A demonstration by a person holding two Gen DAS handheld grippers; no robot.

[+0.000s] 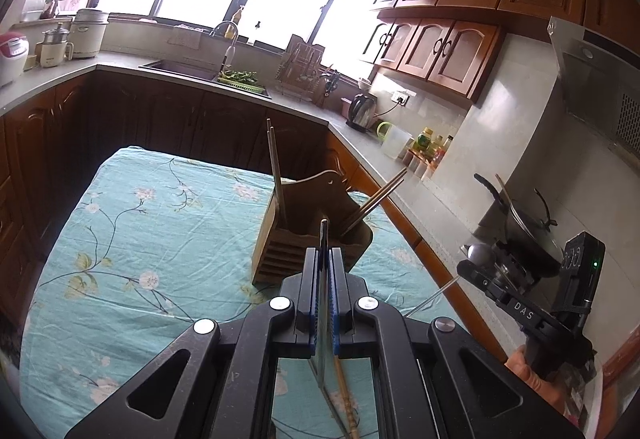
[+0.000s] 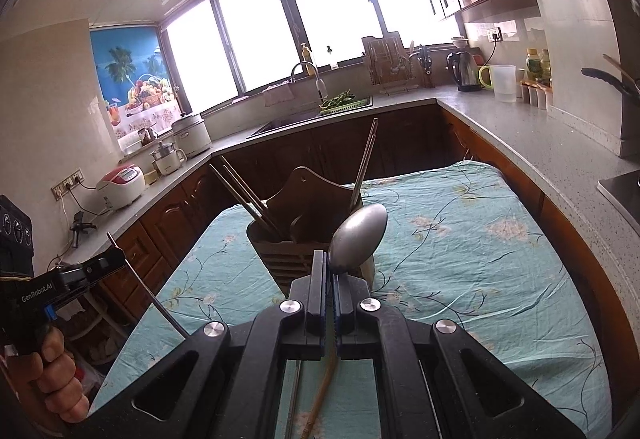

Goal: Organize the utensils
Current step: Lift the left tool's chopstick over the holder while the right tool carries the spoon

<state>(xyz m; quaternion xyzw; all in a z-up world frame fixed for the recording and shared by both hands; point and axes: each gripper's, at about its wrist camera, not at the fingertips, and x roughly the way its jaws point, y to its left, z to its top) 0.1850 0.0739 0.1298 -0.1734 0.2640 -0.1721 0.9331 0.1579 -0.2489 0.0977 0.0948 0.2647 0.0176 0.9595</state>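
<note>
A wooden utensil holder [image 1: 308, 227] stands on the table with the teal flowered cloth [image 1: 132, 223]; chopsticks [image 1: 276, 167] lean out of both its sides. My left gripper [image 1: 324, 259] is shut on a thin metal utensil [image 1: 323, 239] held edge-on, just short of the holder. My right gripper [image 2: 329, 267] is shut on a metal spoon [image 2: 358, 237], bowl up, in front of the holder [image 2: 296, 235]. The right gripper also shows in the left wrist view [image 1: 480, 263], the left one in the right wrist view [image 2: 108, 259].
A bamboo stick [image 2: 320, 395] and a metal stick [image 2: 294, 399] lie on the cloth under the grippers. Kitchen counters [image 2: 500, 127] wrap around the table, with a sink [image 2: 296, 119], kettle [image 2: 464, 71], rice cookers [image 2: 120, 185] and a pot [image 1: 520, 223].
</note>
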